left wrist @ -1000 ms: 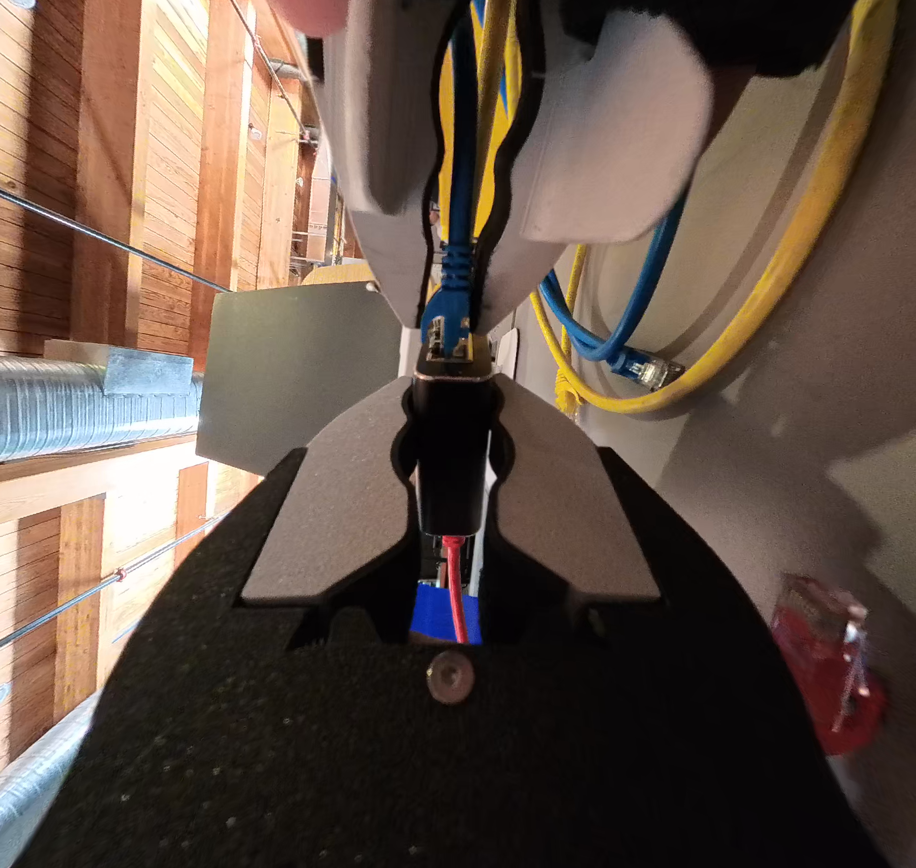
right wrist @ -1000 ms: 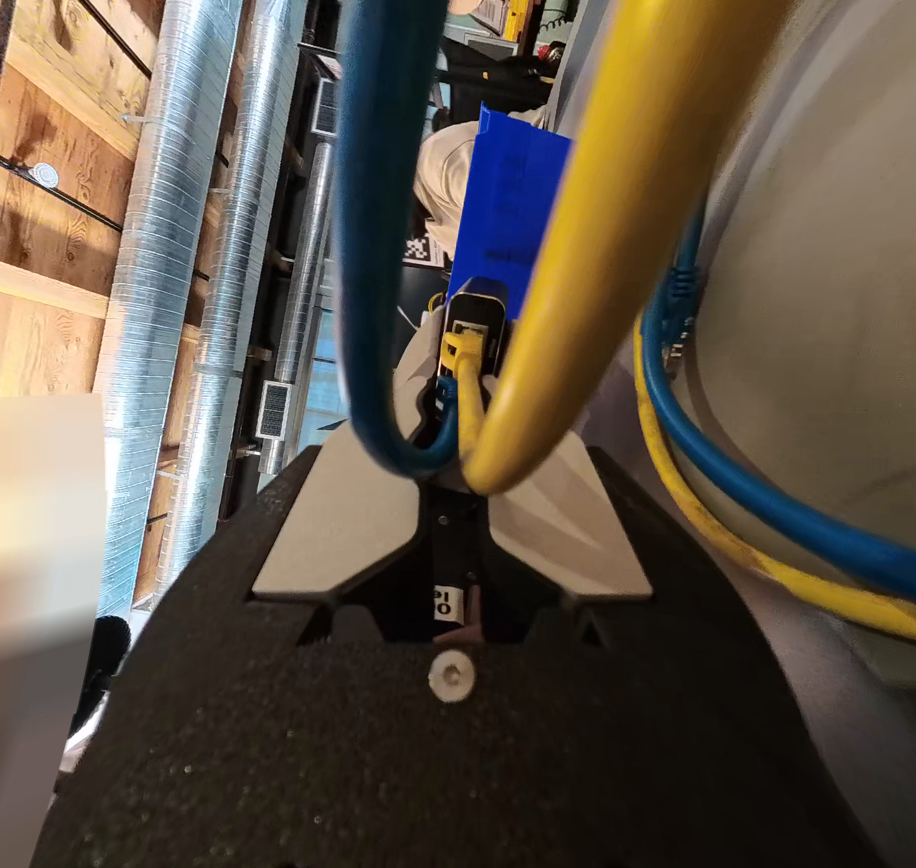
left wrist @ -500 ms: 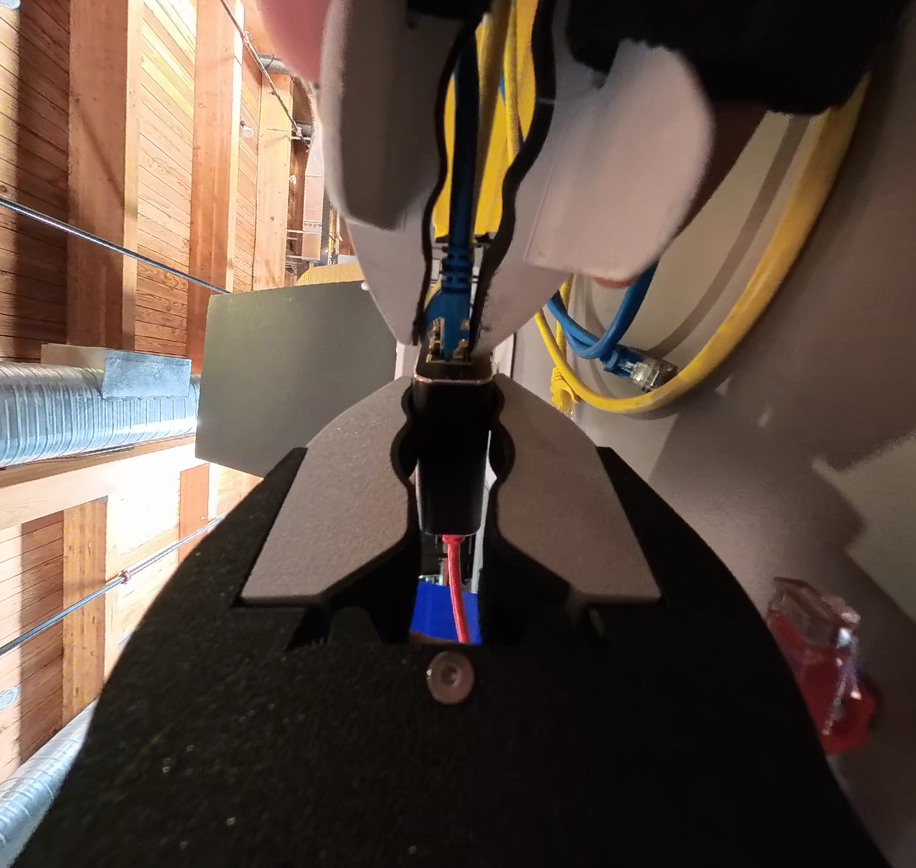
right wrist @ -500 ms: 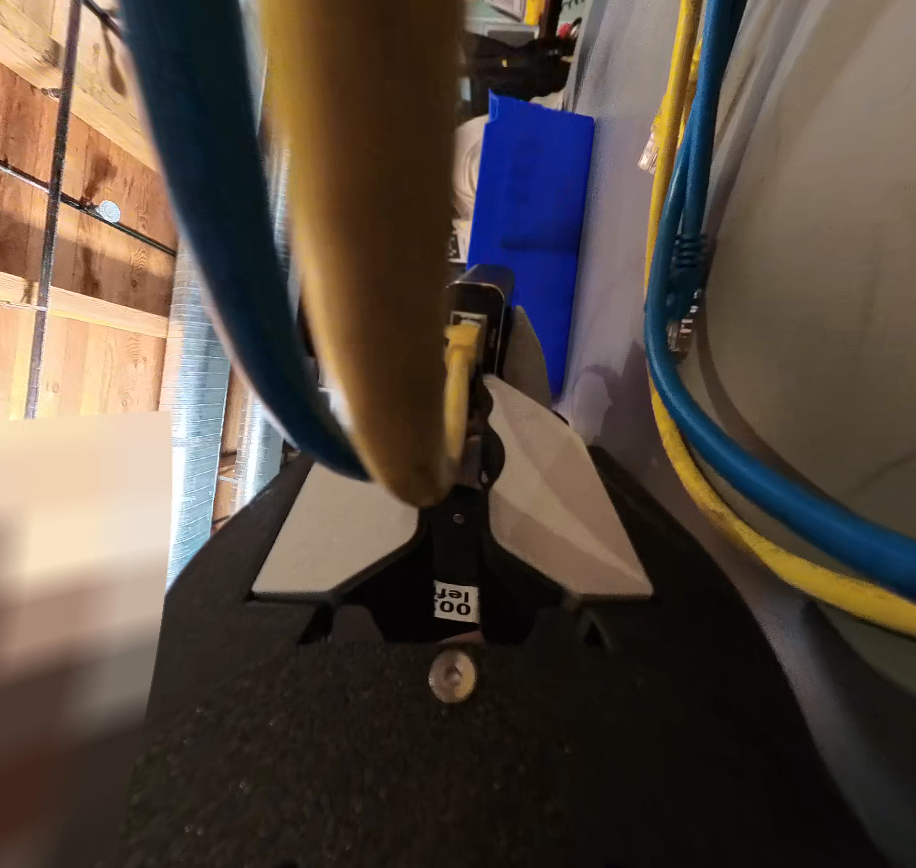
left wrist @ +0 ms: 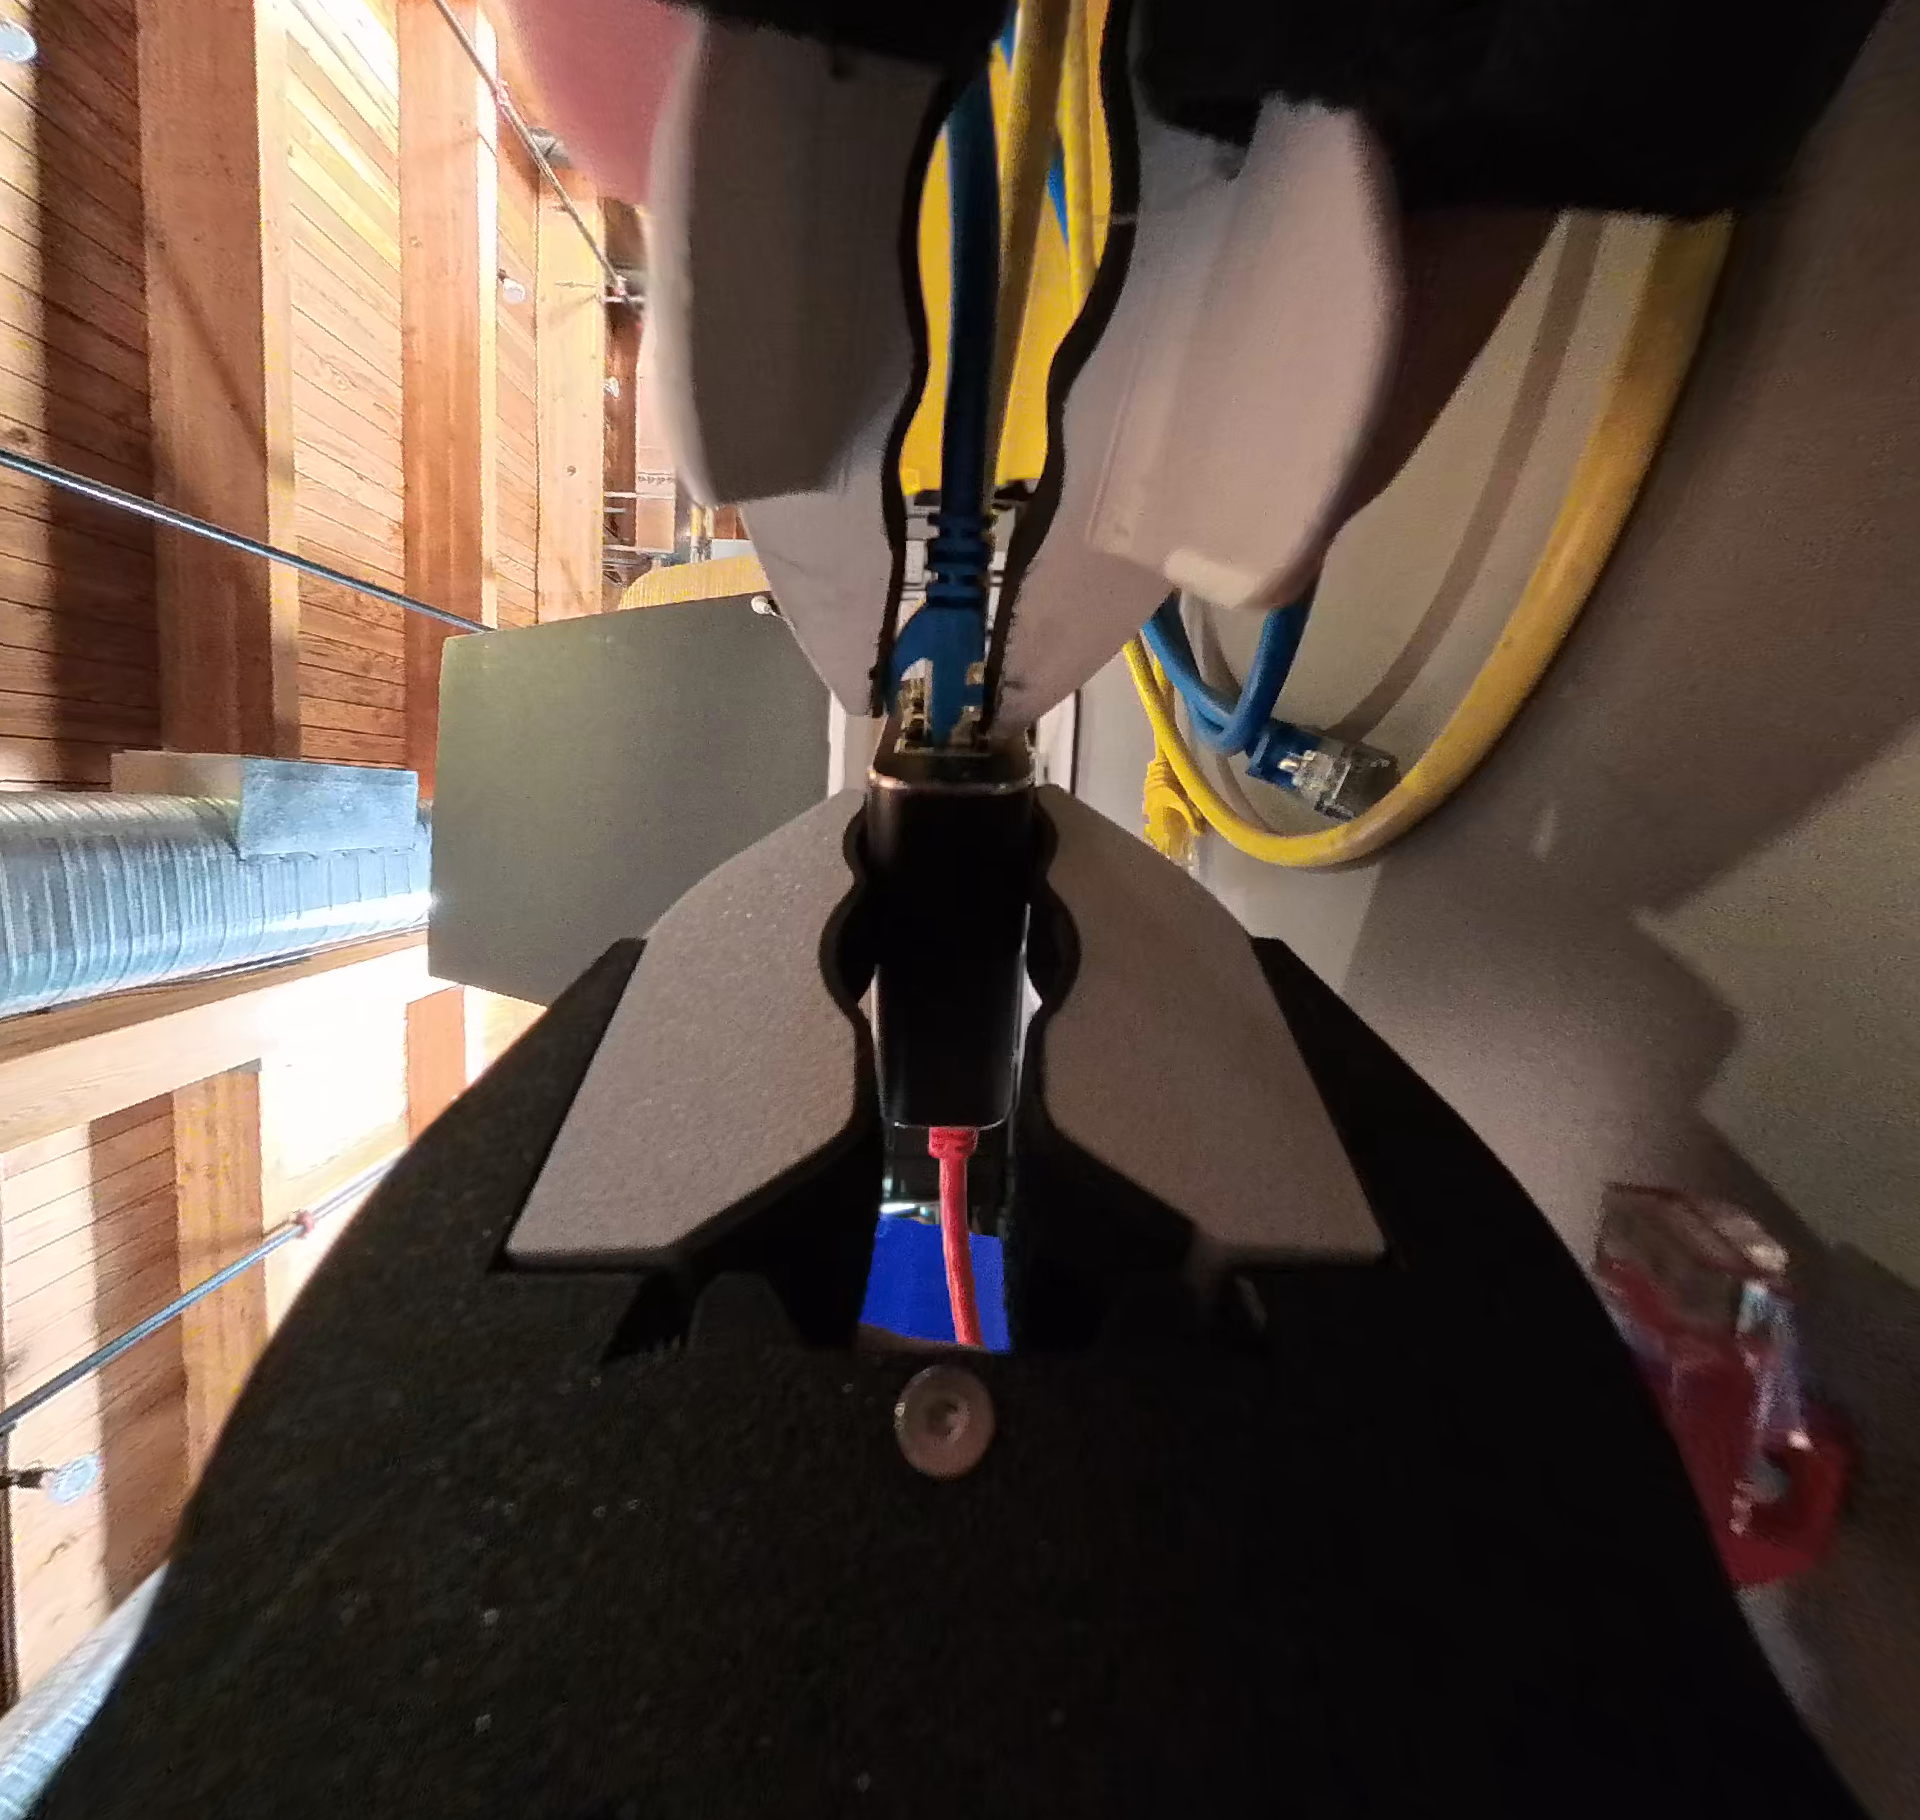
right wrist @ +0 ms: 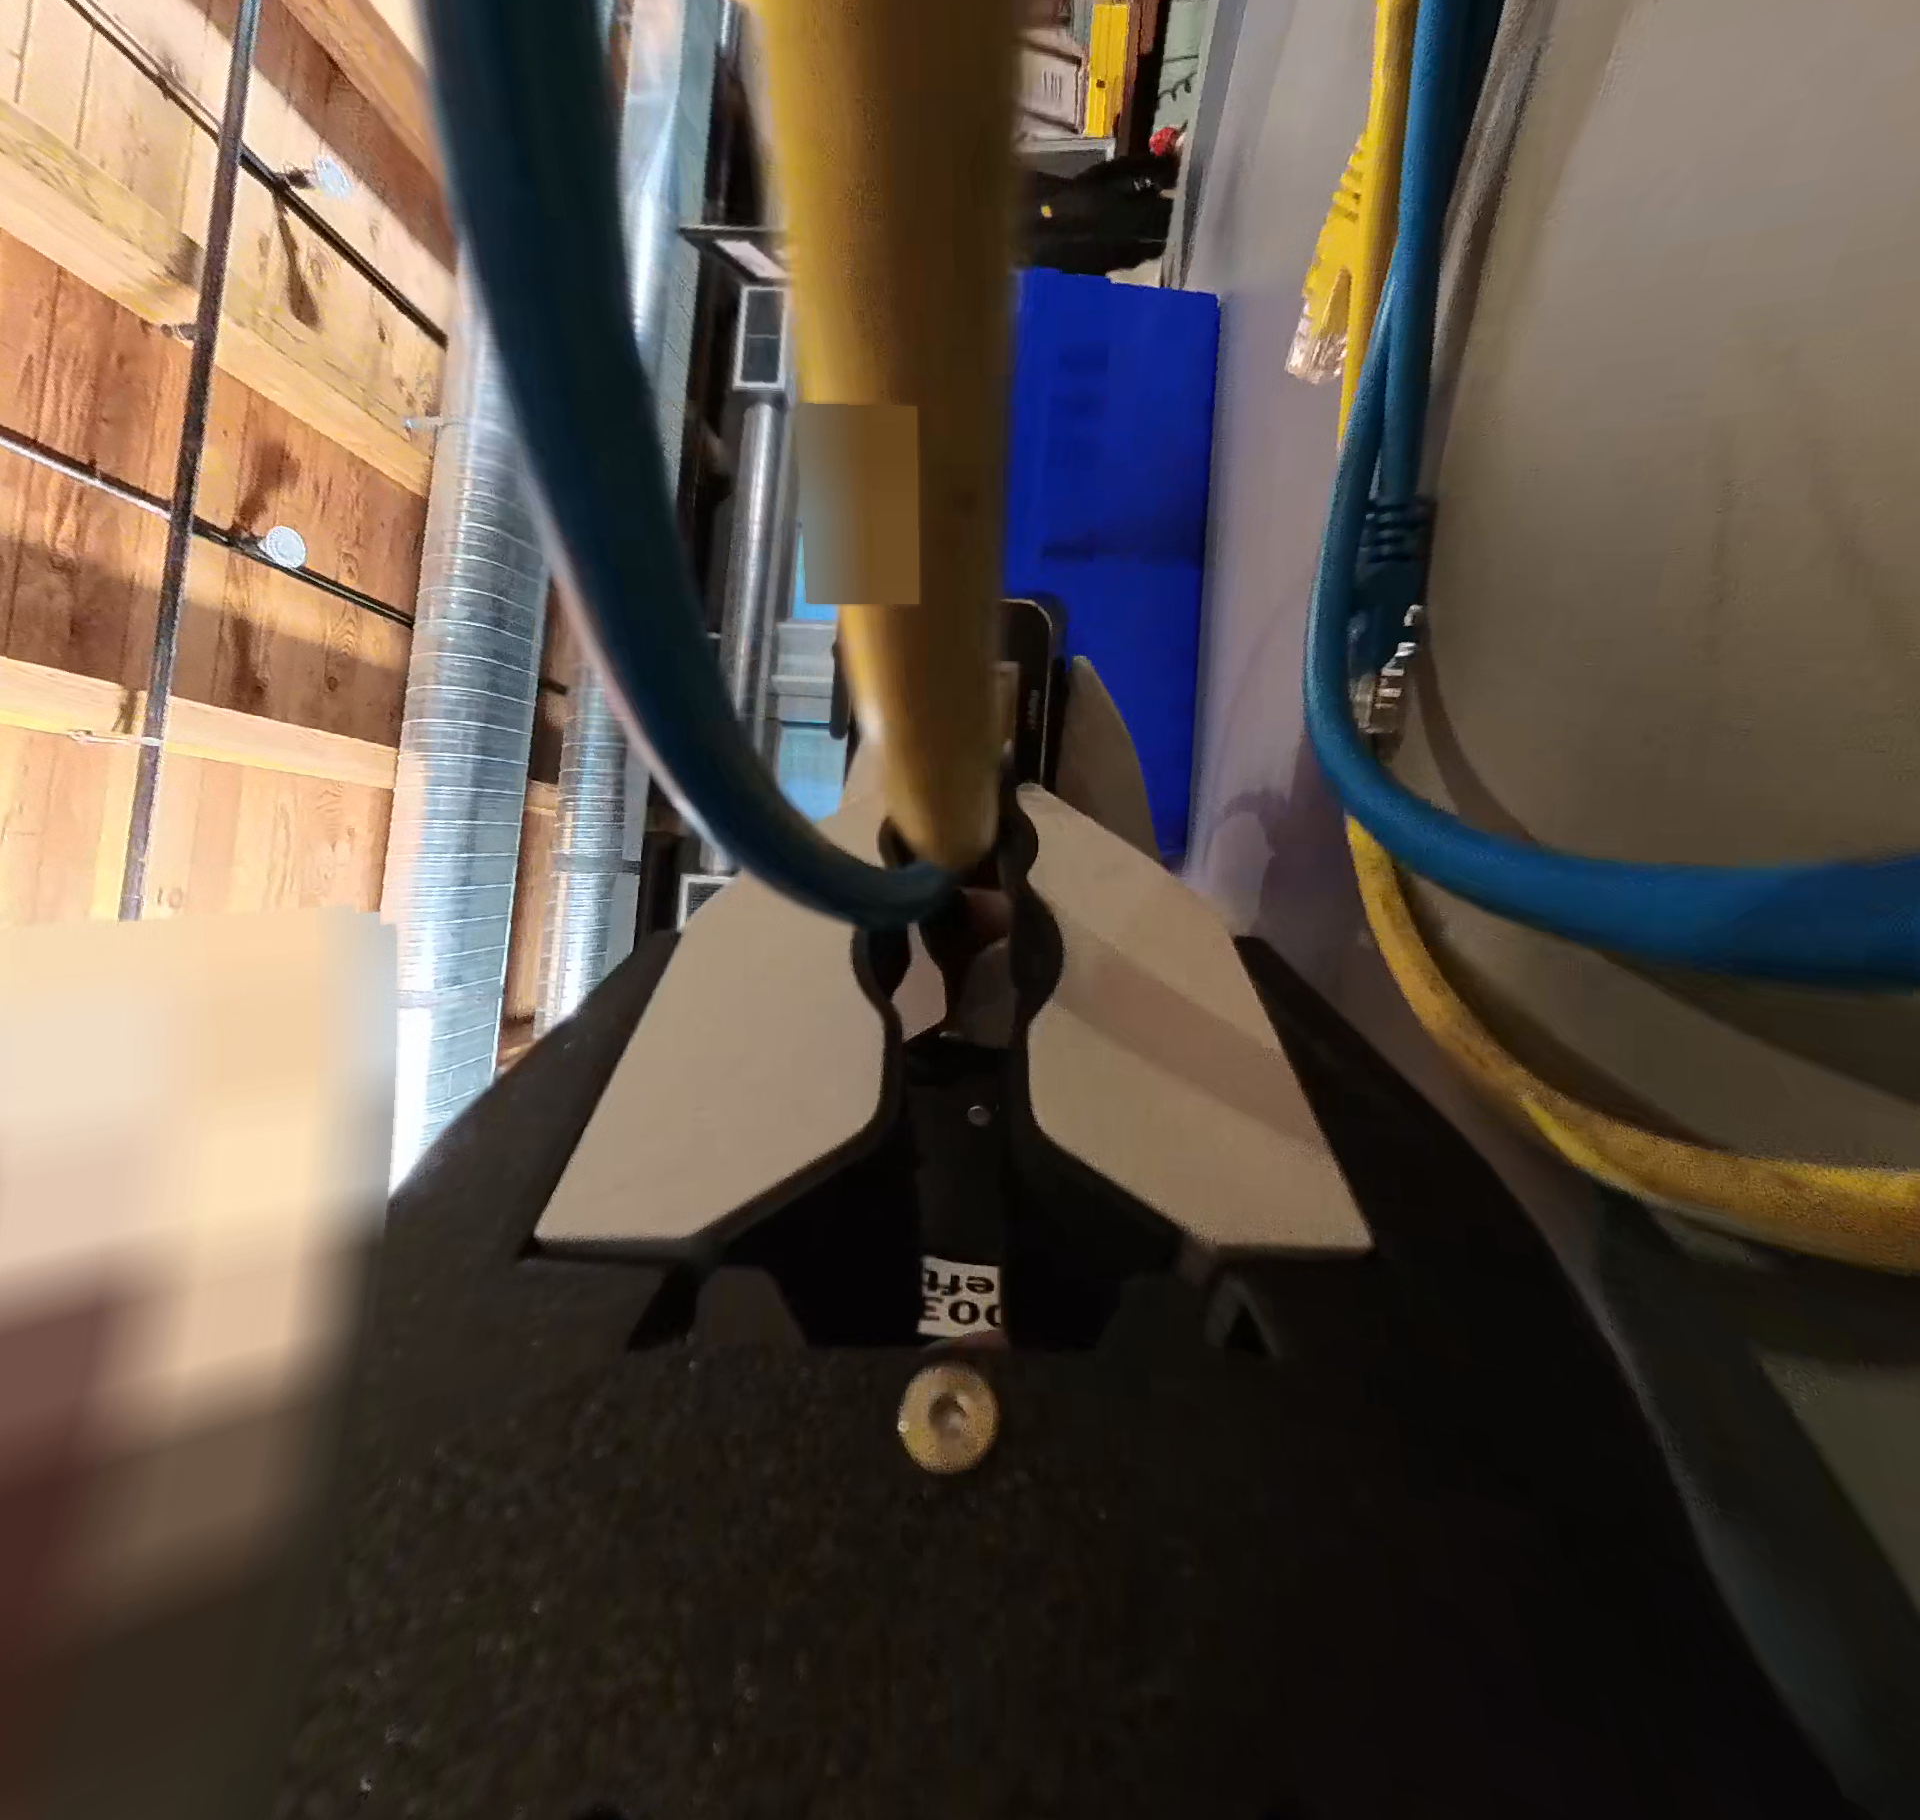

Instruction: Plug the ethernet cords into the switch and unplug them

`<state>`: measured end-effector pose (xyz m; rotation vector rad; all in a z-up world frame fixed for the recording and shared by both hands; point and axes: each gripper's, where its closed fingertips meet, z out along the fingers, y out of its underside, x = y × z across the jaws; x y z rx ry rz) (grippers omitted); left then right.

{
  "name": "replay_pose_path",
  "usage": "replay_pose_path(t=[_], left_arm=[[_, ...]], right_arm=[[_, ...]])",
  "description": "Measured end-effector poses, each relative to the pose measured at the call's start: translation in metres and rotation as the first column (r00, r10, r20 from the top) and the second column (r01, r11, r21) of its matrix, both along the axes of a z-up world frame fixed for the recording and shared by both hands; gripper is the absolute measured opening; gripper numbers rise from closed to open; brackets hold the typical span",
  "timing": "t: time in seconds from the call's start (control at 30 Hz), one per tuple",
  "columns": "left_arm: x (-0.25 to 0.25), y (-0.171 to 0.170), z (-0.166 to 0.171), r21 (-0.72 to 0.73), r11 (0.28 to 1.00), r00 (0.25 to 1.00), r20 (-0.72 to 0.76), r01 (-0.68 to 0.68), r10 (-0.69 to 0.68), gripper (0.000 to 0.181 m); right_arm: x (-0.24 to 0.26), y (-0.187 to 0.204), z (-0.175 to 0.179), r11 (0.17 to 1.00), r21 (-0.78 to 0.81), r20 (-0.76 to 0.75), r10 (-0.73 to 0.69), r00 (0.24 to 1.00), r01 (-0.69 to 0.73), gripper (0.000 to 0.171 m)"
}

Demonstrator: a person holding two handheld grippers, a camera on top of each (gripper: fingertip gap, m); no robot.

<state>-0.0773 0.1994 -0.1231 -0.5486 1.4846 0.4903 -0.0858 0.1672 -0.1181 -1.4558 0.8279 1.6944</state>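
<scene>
Black switch (left wrist: 951, 949) clenched in left tongs (left wrist: 951, 835); blue cord (left wrist: 966, 420) pinched by right tongs (right wrist: 961, 835), plug at port.

Workshop or industrial loft: exposed timber plank ceiling (left wrist: 208, 316) with steel tie rods (left wrist: 239, 544) at 9 o'clock, bare spiral metal ductwork (left wrist: 156, 897) at 9 o'clock, blue plastic bin (right wrist: 1117, 544) and cluttered storage shelves (right wrist: 1091, 87) at 12 o'clock, grey tabletop (left wrist: 1558, 939) at 3 o'clock.

Wood-plank wall (left wrist: 208, 316), warmly lit; ribbed silver duct (left wrist: 156, 897) against it; thin metal rods (left wrist: 239, 549) crossing it; grey panel (left wrist: 623, 794) beside the duct; blue bin (right wrist: 1117, 544) farther off.
</scene>
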Motion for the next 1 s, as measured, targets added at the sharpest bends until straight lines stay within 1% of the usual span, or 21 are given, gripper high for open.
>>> replay_pose_path(t=[0.17, 0.27, 0.37, 0.53, 0.6, 0.67, 0.73, 0.77, 0.8, 0.83, 0.87, 0.9, 0.93, 0.97, 1.0], left_arm=[[-0.002, -0.003, 0.006, 0.040, 0.999, 1.000, 0.024, -0.006, 0.005, 0.024], [-0.004, -0.002, 0.010, 0.066, 0.998, 0.999, 0.042, -0.025, 0.023, 0.024], [-0.003, -0.002, 0.012, 0.076, 0.997, 0.999, 0.050, -0.012, 0.008, 0.024], [0.001, -0.007, 0.010, 0.044, 0.999, 0.998, 0.050, 0.027, -0.029, 0.025], [0.004, -0.010, 0.010, 0.028, 0.999, 0.998, 0.055, 0.042, -0.043, 0.025], [0.006, -0.013, 0.009, 0.002, 0.998, 0.997, 0.058, 0.055, -0.055, 0.025], [0.006, -0.018, 0.003, -0.074, 0.993, 0.995, 0.049, 0.088, -0.085, 0.026], [0.006, -0.019, -0.001, -0.131, 0.986, 0.994, 0.039, 0.105, -0.101, 0.032], [0.006, -0.021, -0.006, -0.194, 0.975, 0.994, 0.015, 0.108, -0.107, 0.040], [0.004, -0.023, -0.009, -0.248, 0.963, 0.995, 0.000, 0.101, -0.105, 0.043], [0.000, -0.028, -0.009, -0.314, 0.943, 0.993, -0.003, 0.114, -0.121, 0.050], [-0.004, -0.035, -0.009, -0.401, 0.907, 0.989, -0.004, 0.132, -0.146, 0.052], [-0.010, -0.040, -0.007, -0.491, 0.859, 0.987, 0.004, 0.144, -0.164, 0.054], [-0.016, -0.044, -0.002, -0.577, 0.801, 0.983, 0.026, 0.162, -0.179, 0.059], [-0.022, -0.048, 0.007, -0.667, 0.722, 0.979, 0.065, 0.187, -0.195, 0.061]], right_arm=[[-0.003, -0.003, 0.002, 0.999, 0.036, 0.122, -0.001, 0.993, -0.003, 0.014], [-0.004, -0.003, 0.004, 0.998, 0.060, 0.145, 0.014, 0.989, -0.023, 0.013], [-0.003, -0.004, 0.006, 0.997, 0.063, 0.139, 0.026, 0.990, -0.035, 0.013], [-0.001, -0.011, 0.006, 0.999, 0.050, 0.148, 0.006, 0.989, -0.014, 0.012], [0.002, -0.013, 0.006, 0.999, 0.050, 0.179, -0.016, 0.984, 0.007, 0.012], [0.004, -0.016, 0.007, 0.998, 0.062, 0.258, -0.025, 0.966, 0.009, 0.013], [0.005, -0.017, 0.005, 0.998, 0.070, 0.381, -0.024, 0.924, -0.003, 0.014], [0.007, -0.017, 0.004, 0.998, 0.070, 0.455, -0.031, 0.890, -0.001, 0.014], [0.009, -0.017, 0.001, 0.998, 0.066, 0.552, -0.032, 0.833, -0.006, 0.012], [0.010, -0.016, 0.000, 0.997, 0.070, 0.637, -0.028, 0.771, -0.022, 0.013], [0.011, -0.016, 0.004, 0.996, 0.078, 0.668, -0.022, 0.744, -0.040, 0.013], [0.012, -0.015, 0.007, 0.995, 0.087, 0.691, -0.024, 0.722, -0.050, 0.013], [0.013, -0.015, 0.008, 0.993, 0.087, 0.745, -0.015, 0.667, -0.074, 0.013], [0.015, -0.015, 0.009, 0.992, 0.089, 0.789, -0.015, 0.614, -0.090, 0.013], [0.015, -0.017, 0.013, 0.988, 0.102, 0.813, -0.016, 0.583, -0.116, 0.013]])
